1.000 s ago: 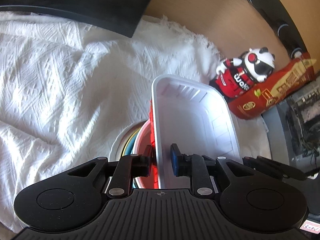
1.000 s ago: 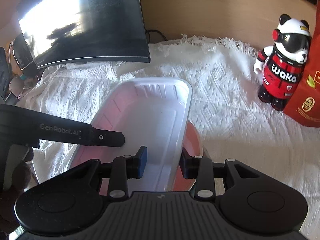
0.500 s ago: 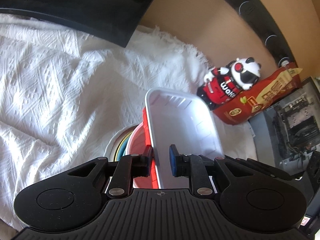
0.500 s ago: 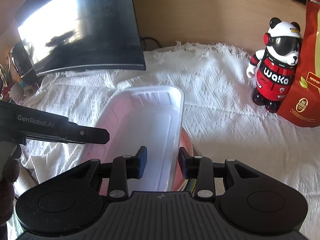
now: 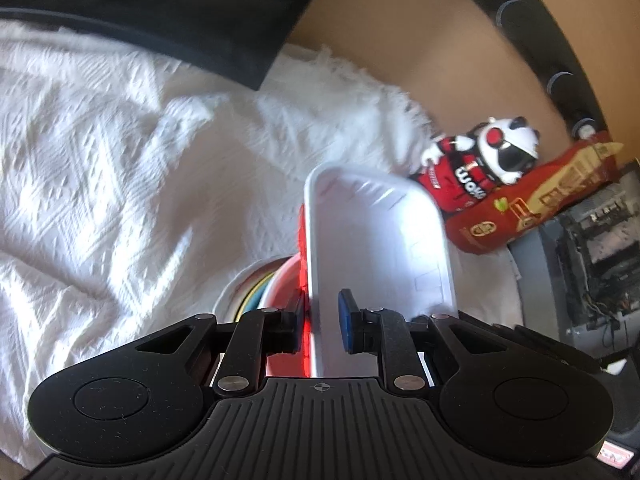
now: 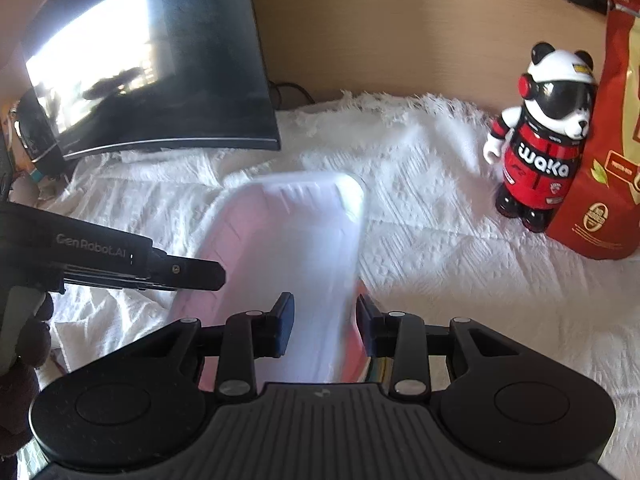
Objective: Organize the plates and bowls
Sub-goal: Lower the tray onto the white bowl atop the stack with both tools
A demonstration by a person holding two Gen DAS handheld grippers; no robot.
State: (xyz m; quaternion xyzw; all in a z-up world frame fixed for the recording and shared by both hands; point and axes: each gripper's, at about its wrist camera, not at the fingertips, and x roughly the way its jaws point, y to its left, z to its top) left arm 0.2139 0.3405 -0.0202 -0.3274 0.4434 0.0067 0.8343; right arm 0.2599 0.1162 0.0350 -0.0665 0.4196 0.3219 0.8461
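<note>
- I take this for a home desk corner, not a kitchen or a lab: a wooden surface and a wood-toned wall behind it, covered with a white woven cloth (image 6: 440, 248) with a fringed far edge.
- At the far left a curved dark monitor (image 6: 160, 64) stands on my cloth, a cable trailing behind it.
- At the far right stands a toy panda figure (image 6: 540, 136) in a red racing suit, just beside a red snack bag (image 6: 608, 152).
- Further right, in the left wrist view, I see a grey machine with exposed wiring (image 5: 592, 256), like an opened computer case.
- Household dishes sit stacked on the cloth: a white tray (image 5: 376, 240) over coloured plates (image 5: 260, 292).
</note>
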